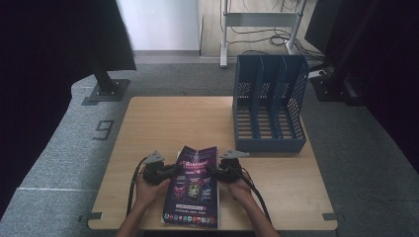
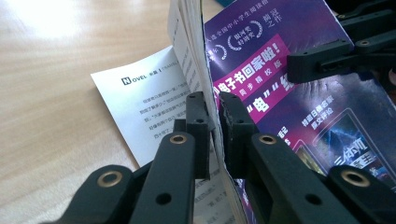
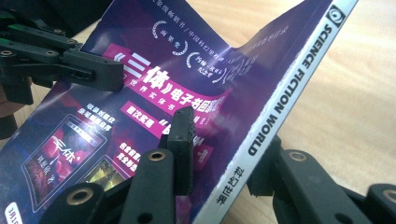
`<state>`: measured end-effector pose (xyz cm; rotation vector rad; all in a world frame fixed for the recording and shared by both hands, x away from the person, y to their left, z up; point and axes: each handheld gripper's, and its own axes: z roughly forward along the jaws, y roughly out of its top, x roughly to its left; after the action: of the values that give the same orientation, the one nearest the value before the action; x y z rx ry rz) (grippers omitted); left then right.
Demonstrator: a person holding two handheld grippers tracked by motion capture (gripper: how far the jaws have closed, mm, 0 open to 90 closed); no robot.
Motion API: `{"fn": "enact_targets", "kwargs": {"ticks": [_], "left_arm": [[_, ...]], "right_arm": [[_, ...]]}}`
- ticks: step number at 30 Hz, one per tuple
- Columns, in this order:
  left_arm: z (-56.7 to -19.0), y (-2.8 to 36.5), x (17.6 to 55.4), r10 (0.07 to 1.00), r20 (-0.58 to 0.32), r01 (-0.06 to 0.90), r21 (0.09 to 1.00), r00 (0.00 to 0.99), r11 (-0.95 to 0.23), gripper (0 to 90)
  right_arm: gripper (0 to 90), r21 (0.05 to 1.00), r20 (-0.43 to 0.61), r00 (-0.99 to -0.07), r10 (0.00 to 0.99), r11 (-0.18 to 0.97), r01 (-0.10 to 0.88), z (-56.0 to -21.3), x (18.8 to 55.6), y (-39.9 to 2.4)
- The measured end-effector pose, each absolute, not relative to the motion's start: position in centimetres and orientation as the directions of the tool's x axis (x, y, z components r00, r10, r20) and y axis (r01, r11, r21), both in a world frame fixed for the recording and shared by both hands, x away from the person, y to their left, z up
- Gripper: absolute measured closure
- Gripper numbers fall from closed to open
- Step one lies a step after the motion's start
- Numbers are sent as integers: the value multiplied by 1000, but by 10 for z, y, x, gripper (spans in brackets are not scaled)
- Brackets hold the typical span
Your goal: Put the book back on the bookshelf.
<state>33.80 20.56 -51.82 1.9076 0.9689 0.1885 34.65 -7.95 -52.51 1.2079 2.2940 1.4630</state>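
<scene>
Left tool point(image 1: 170, 172): its jaws are nearly together, pinching the open page edge of a magazine point(image 1: 194, 185); in the left gripper view a bundle of pages stands upright between the pads.
Right tool point(image 1: 212, 174): narrow, clamped over the magazine's spine side, one jaw on the purple cover and the other under the white spine.
Magazine: at the near middle of the desk point(image 1: 148, 128), its near end past the front edge, between the person's two hands; the cover is raised and bowed, while a loose white printed page point(image 2: 140, 107) lies flat on the wood beneath.
Why held this way: a grip on each long side likely keeps the floppy magazine from sagging or fanning open as it is lifted.
File rack point(image 1: 269, 103): blue, with upright slots, standing well apart at the far right of the desk; it looks like the probable place for the magazine.
Risk: the loose page may be left behind.
</scene>
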Motion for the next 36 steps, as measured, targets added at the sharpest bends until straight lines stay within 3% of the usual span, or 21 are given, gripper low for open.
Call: {"fn": "enact_targets", "kwargs": {"ticks": [11, 24, 36], "left_arm": [[-492, 202, 333, 688, -217, 470, 859, 693, -203, 852], [-448, 199, 338, 683, -163, 375, 911, 712, -173, 862], [-410, 198, 340, 671, -123, 276, 953, 731, -126, 868]], "right_arm": [[690, 887, 165, -695, 699, 203, 415, -497, 336, -84], [725, 935, 104, -684, 722, 164, 315, -460, 336, -89], [743, 979, 18, -674, 739, 125, 163, -428, 333, -91]]}}
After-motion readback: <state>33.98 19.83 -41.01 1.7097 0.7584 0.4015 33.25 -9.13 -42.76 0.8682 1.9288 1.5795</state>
